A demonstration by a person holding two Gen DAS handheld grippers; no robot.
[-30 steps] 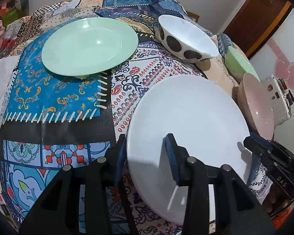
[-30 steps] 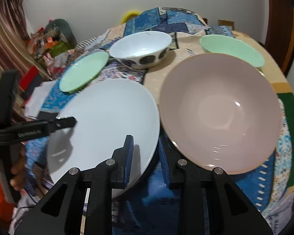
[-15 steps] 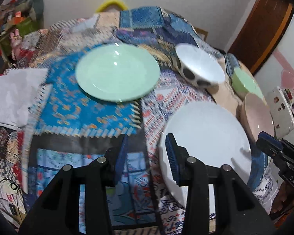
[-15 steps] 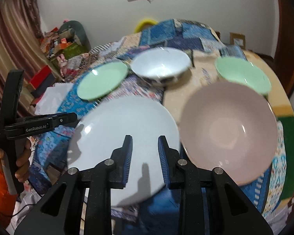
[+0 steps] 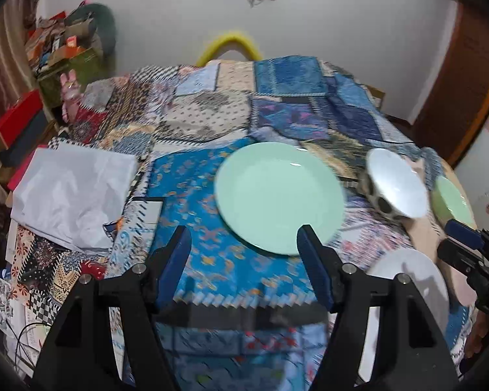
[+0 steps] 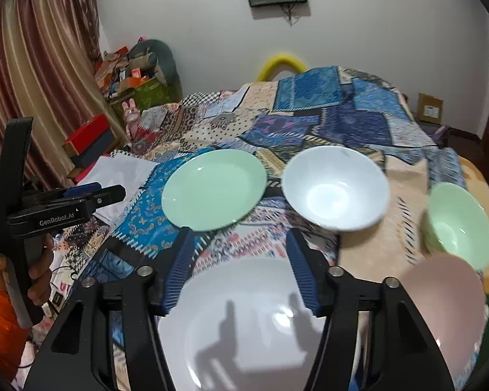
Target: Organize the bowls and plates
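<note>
1. White plate [image 6: 260, 322] lies on the patchwork worktop [image 5: 212, 260], beside the pink bowl [image 6: 446, 306].
2. Left gripper [image 5: 244, 260] and right gripper [image 6: 241, 267]: jaws have just been opening, spread, nothing between them.
3. Risk: green plate [image 5: 278, 197] is flat-lying; a shallow rim pinch could slip.

Left tongs [image 5: 244, 264] have just been opening, jaws wide, nothing between them, above the patchwork surface [image 5: 212, 120]. Green plate [image 5: 278, 197] at 12 o'clock. Spotted white bowl [image 5: 396, 185] at 2. White plate [image 5: 407, 290] at 4. Right tongs [image 5: 461, 244] at 3.
</note>
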